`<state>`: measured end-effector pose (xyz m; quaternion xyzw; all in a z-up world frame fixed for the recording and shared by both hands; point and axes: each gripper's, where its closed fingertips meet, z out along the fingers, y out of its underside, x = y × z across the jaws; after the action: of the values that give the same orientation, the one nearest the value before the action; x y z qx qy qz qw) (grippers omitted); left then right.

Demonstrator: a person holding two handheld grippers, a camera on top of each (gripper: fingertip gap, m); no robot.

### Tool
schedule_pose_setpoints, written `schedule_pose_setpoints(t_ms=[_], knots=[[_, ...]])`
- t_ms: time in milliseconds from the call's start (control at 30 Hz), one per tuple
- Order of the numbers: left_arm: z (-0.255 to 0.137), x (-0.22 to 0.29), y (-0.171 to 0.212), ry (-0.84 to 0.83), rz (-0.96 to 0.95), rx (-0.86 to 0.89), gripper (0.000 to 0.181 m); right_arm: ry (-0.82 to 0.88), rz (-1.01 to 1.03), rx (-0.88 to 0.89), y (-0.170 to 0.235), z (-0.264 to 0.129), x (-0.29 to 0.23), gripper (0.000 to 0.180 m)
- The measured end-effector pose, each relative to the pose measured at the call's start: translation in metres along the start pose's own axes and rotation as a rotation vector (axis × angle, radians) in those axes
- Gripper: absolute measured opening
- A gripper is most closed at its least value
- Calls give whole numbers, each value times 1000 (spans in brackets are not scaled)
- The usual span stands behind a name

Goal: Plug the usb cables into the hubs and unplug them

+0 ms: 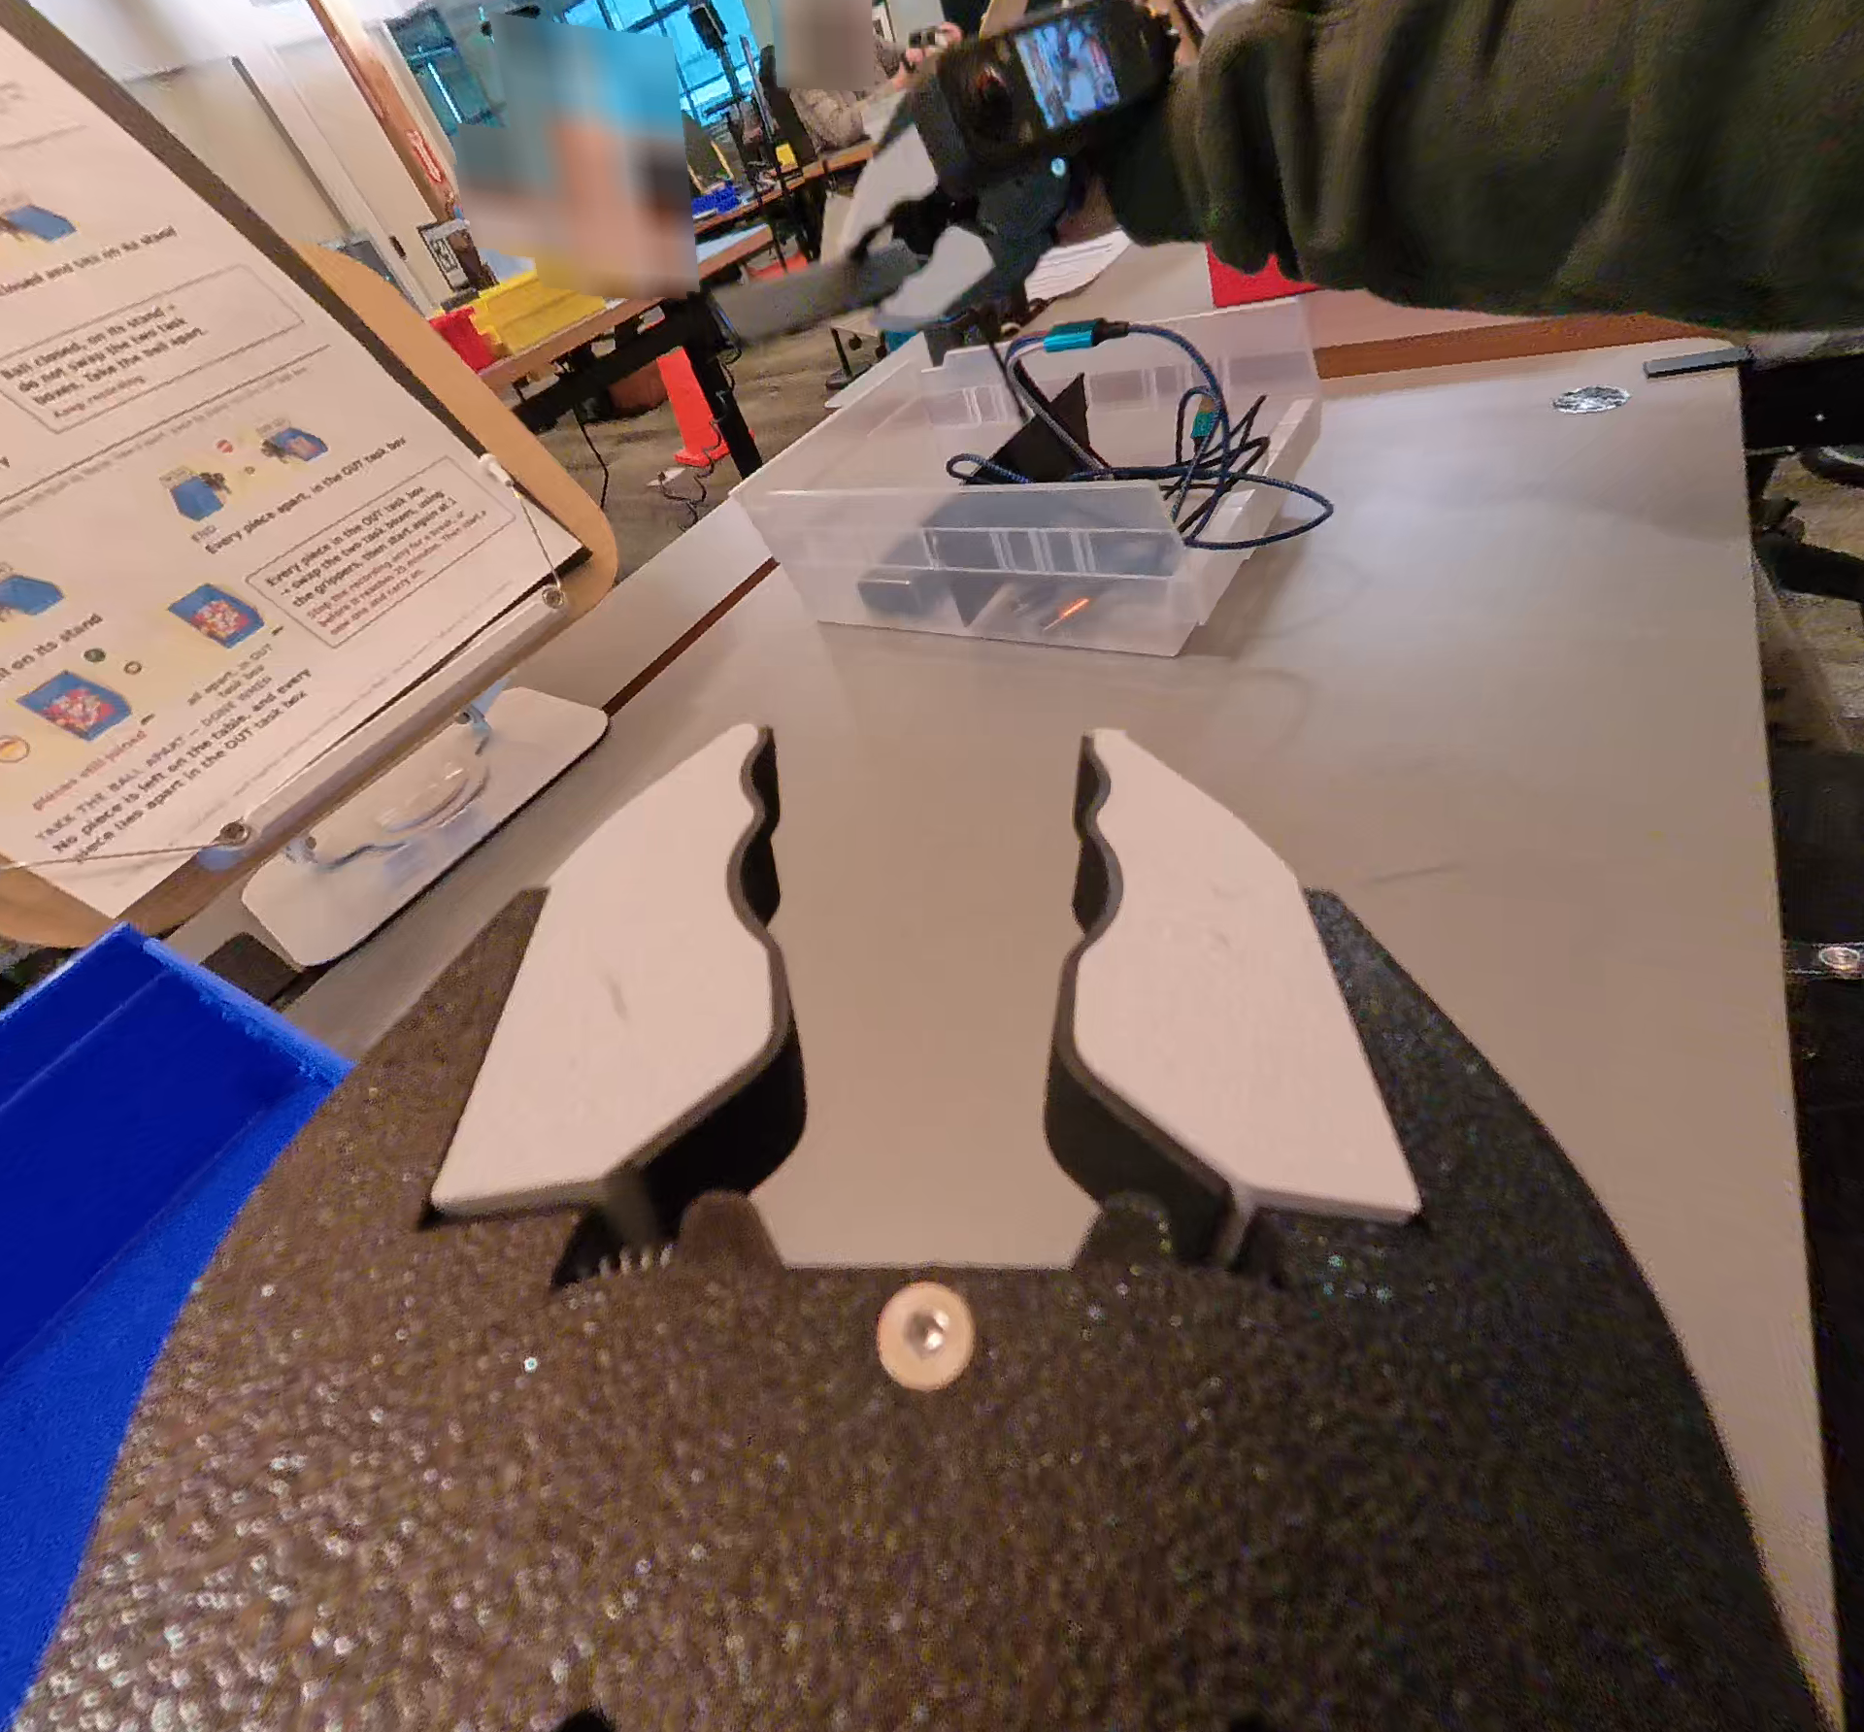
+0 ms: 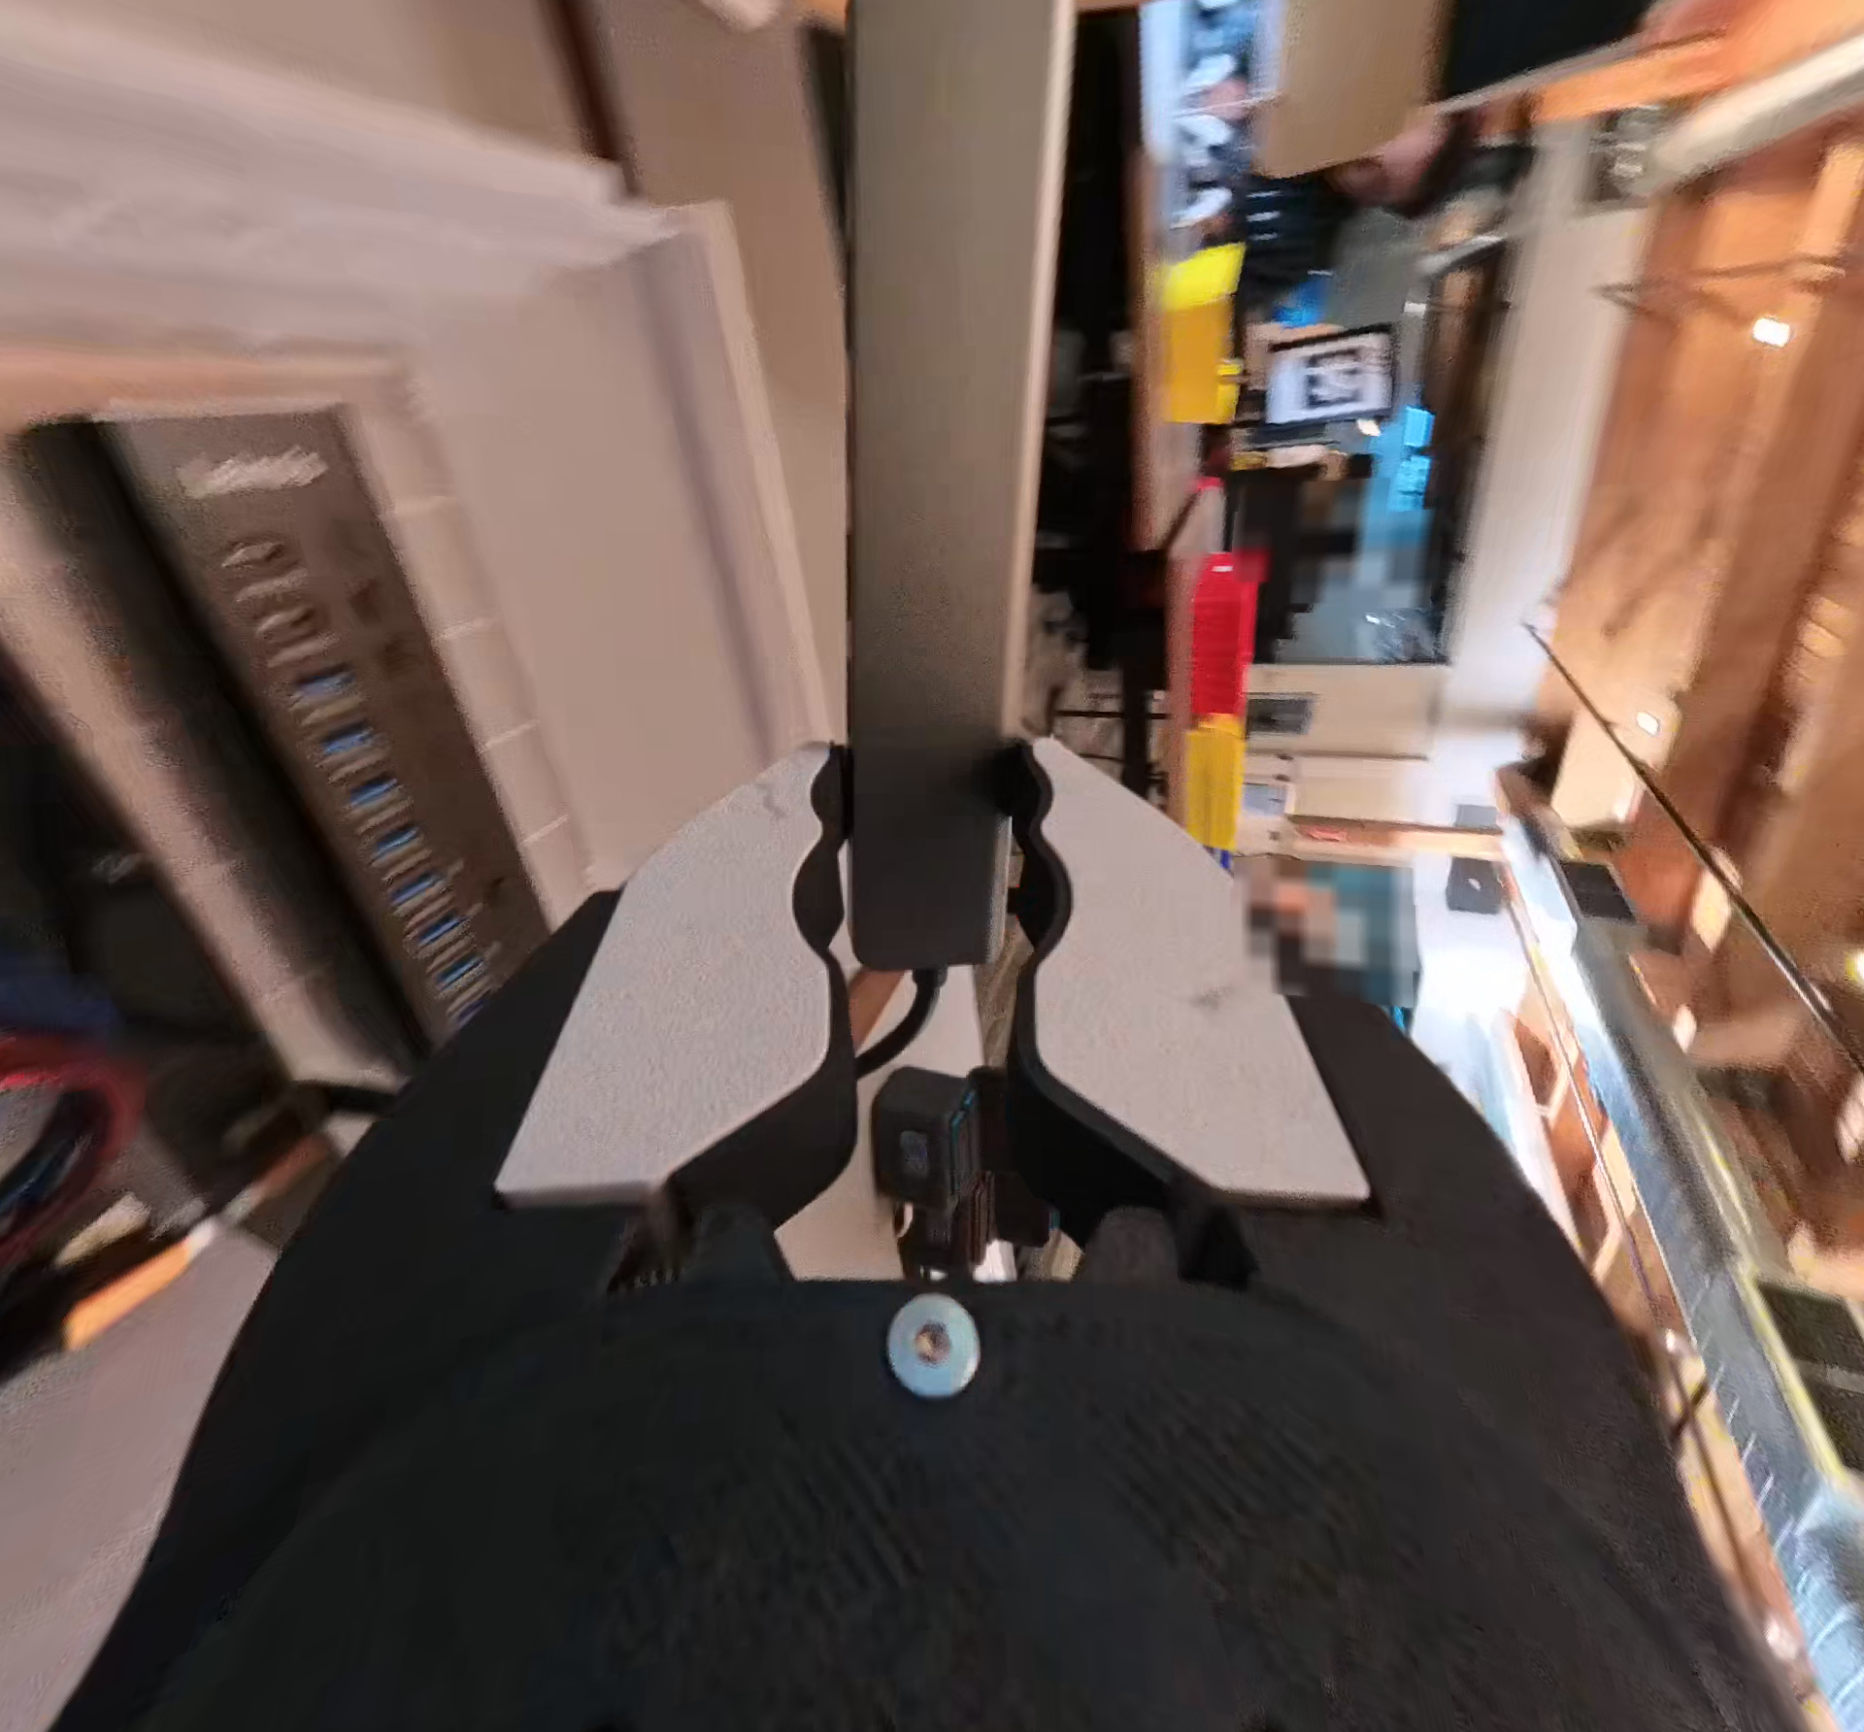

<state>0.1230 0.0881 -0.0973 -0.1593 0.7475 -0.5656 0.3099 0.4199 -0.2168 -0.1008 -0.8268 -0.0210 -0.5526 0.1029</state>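
Note:
My left gripper (image 1: 923, 756) is open and empty, low over the grey table (image 1: 1463, 776), pointing at a clear plastic bin (image 1: 948, 514). The bin holds blue braided USB cables (image 1: 1210, 463) and black hubs (image 1: 1009, 564). My right gripper (image 2: 928, 776) is shut on the near end of a long slim grey hub (image 2: 948, 372), whose black cable (image 2: 908, 1018) hangs from that end. In the left wrist view the right gripper (image 1: 913, 261) is above the bin's far side, held by a hand in an olive sleeve. A black many-port hub (image 2: 353, 725) with blue ports lies to its left.
An instruction board on a stand (image 1: 202, 473) stands at the table's left. A blue bin (image 1: 121, 1129) is at my lower left. The table's right edge (image 1: 1755, 776) is close by. Red cables (image 2: 61, 1129) show at the far left of the right wrist view. Tip to tip, the grippers are about 45 cm apart.

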Motion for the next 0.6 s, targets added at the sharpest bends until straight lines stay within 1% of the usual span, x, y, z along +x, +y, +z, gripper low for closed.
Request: schedule_pose_setpoints(t_ms=[133, 167, 200, 233, 267, 300, 333, 433, 500, 600], knots=[[4, -2, 6, 15, -64, 12, 54, -292, -146, -89, 20, 3, -56, 34], [6, -2, 9, 18, -80, 7, 53, -357, -179, -143, 29, 1, -67, 35], [8, -1, 12, 22, -89, -2, 53, -344, -199, -200, 38, 2, -66, 36], [11, 1, 14, 28, -89, -12, 53, -305, -190, -225, 43, 3, -62, 44], [14, 3, 17, 34, -84, -24, 53, -291, -152, -230, 46, 2, -59, 59], [18, 6, 19, 35, -78, -39, 53, -265, -95, -225, 46, -1, -54, 63], [21, 9, 21, 37, -72, -53, 53, -213, -15, -199, 43, -4, -45, 63], [34, 24, 21, 51, -61, -70, 54, -156, 322, -80, 32, -29, -30, 71], [47, 37, 19, 62, -69, -64, 54, -83, 544, -32, 33, -55, -20, 75], [71, 60, 23, 83, -112, -97, 60, 11, 790, 60, 36, -106, -20, 75]])
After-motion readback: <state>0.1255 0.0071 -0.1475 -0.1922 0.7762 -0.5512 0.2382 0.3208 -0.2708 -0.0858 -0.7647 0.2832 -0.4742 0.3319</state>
